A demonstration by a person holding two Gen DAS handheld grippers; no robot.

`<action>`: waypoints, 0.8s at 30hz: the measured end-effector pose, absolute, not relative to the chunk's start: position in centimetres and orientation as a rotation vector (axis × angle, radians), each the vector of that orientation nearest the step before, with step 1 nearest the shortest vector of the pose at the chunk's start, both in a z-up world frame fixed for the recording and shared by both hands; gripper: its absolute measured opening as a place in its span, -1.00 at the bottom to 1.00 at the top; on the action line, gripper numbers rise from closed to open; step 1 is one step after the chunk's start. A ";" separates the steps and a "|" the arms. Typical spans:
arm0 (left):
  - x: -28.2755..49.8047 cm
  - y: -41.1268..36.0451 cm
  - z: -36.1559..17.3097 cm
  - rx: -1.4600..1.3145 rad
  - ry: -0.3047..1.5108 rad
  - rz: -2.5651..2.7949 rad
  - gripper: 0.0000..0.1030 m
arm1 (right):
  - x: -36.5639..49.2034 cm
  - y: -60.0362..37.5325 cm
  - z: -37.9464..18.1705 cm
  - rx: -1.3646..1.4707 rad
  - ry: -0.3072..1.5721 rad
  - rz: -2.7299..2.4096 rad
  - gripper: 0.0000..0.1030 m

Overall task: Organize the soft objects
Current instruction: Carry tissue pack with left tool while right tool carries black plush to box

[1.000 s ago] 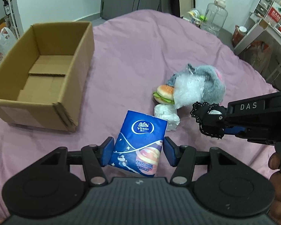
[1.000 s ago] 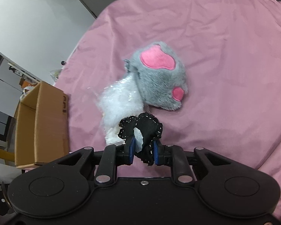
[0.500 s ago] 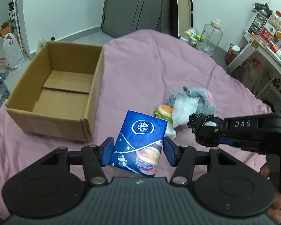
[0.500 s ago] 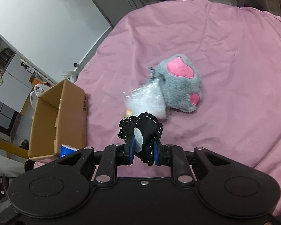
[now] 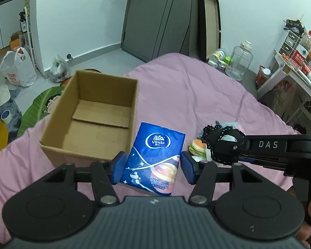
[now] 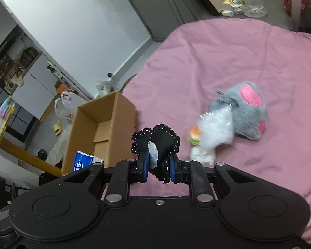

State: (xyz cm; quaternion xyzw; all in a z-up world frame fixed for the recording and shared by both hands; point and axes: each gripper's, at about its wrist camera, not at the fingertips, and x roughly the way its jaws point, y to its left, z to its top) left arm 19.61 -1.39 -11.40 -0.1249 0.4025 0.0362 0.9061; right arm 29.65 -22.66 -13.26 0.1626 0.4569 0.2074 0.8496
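Two loads riding: I'm pinching the blue tissue pack (image 5: 155, 157) in the left gripper (image 5: 153, 167), the black stitched plush (image 6: 158, 145) in the right gripper (image 6: 158, 167), both aiming left toward the cardboard box (image 5: 93, 122) on the bed (image 5: 197, 95) for a clean drop.

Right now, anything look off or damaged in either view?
Nothing damaged. The cardboard box sits upright and empty on the pink cover. The left gripper holds the blue tissue pack; the right gripper pinches the black fabric piece. The grey plush and wrapped items look blurred from motion.
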 end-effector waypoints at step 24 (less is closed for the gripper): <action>21.6 6.7 -10.0 -0.277 0.779 0.193 0.09 | 32.2 -13.2 -10.1 0.245 0.942 0.573 -0.62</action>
